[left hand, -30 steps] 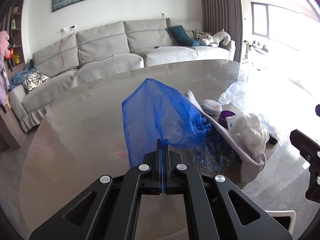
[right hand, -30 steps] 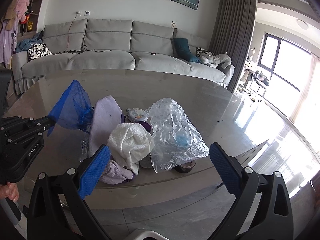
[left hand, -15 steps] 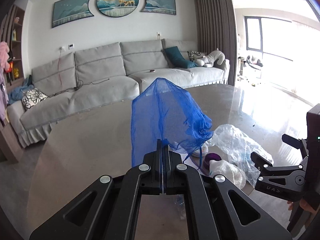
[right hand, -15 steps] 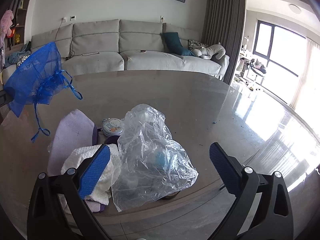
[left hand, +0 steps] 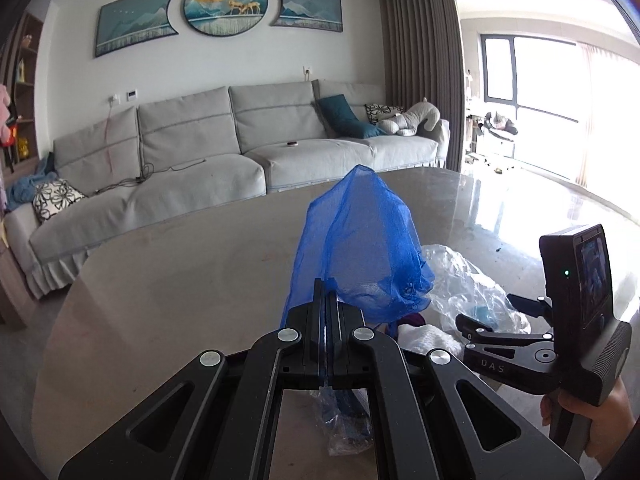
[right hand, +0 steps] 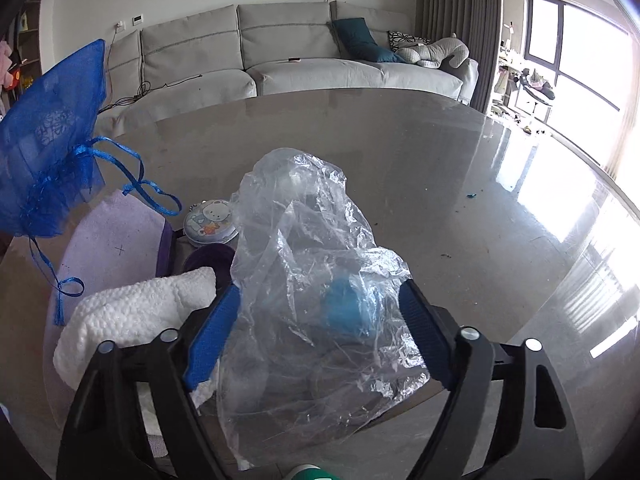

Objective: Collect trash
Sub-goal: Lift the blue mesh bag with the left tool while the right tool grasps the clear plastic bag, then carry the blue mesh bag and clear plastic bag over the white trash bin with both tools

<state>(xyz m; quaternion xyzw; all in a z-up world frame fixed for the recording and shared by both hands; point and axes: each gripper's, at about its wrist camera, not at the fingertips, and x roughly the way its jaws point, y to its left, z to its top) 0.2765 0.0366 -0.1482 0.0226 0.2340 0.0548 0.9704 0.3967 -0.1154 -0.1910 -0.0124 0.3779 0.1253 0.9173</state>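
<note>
Lifting the sheer blue mesh drawstring pouch [left hand: 360, 248] clear, the left gripper [left hand: 326, 312] stays pinched on it; the right gripper [right hand: 320, 332], spread, now straddles the crumpled clear plastic bag [right hand: 312, 280], ready to grab

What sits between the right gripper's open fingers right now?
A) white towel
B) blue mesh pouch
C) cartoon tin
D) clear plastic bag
D: in the right wrist view the right gripper stands open with the crumpled clear plastic bag between its blue pads; the blue mesh pouch is clamped in the left gripper.
</note>
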